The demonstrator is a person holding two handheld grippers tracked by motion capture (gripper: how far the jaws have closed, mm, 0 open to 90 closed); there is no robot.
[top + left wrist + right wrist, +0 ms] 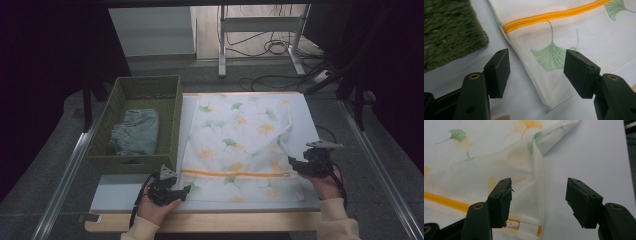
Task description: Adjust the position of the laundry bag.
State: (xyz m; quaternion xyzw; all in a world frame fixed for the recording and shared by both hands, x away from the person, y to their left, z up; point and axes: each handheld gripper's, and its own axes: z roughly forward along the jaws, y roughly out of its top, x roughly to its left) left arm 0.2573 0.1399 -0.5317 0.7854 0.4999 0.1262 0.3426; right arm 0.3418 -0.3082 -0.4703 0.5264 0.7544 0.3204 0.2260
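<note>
Both hands (152, 207) low beside laundry bag (240, 145)

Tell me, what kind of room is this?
Probably a lab or recording workspace: a pale work table on a metal frame, loose black cables across the floor, dark curtains around it.
</note>
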